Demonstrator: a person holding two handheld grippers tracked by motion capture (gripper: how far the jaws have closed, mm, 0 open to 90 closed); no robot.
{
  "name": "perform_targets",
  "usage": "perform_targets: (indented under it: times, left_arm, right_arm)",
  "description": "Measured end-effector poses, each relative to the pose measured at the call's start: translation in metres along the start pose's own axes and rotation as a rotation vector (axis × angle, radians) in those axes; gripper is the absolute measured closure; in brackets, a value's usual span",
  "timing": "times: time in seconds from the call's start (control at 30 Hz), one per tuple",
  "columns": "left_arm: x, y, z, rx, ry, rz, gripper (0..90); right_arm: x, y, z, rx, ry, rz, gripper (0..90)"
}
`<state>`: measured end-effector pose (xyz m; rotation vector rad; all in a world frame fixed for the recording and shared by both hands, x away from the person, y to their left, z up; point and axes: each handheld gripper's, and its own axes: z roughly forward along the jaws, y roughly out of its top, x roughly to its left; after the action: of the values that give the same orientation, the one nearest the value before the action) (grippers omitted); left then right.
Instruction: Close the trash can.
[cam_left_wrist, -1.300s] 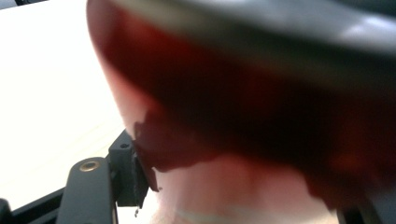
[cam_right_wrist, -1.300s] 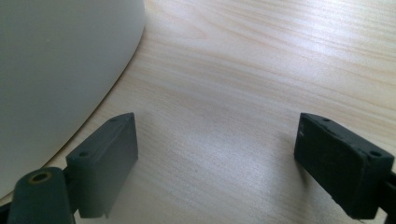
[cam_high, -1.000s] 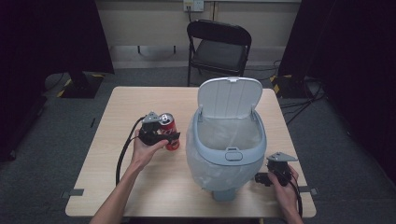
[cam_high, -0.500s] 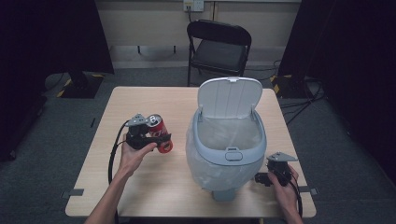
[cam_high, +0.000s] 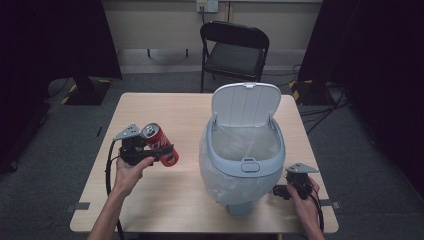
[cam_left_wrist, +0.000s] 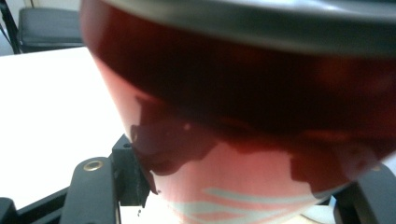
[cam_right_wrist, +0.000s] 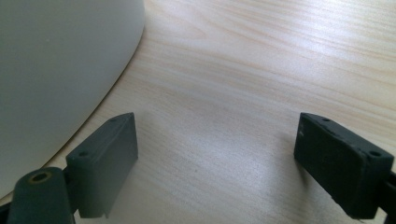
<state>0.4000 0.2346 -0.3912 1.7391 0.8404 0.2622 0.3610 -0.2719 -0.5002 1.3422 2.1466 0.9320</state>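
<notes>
High view: left claw (cam_high: 161, 150) (gripping can (cam_high: 161, 144)) moved left; right unmoved.

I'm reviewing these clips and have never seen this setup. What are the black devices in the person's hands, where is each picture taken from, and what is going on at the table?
A person holds a handheld two-jaw gripper in each hand. The high view looks down on the wooden table from above the person's side. The other two pictures come from cameras riding on the grippers, looking along their jaws. The left gripper is clamped on a red soda can, held tilted above the table; that can looms close in the left gripper view. The right gripper rests open on the table beside the lined trash bin, whose lid stands up.
</notes>
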Motion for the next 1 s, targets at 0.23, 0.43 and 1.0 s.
perform_targets:
  times: [0.23, 0.43, 1.0]
  left_arm:
    - [-0.015, 0.017, -0.014, -0.052, -0.037, 0.029, 34.0]
    - [-0.027, 0.03, -0.028, -0.133, -0.053, 0.064, 34.0]
    - [-0.051, 0.063, -0.041, -0.22, -0.083, 0.127, 34.0]
  right_arm:
    - [0.0, 0.0, 0.0, -0.004, -0.003, -0.005, 12.3]
    - [0.0, 0.0, 0.0, 0.0, 0.0, 0.0, 12.2]
    - [0.0, 0.0, 0.0, 0.0, 0.0, 0.0, 12.2]
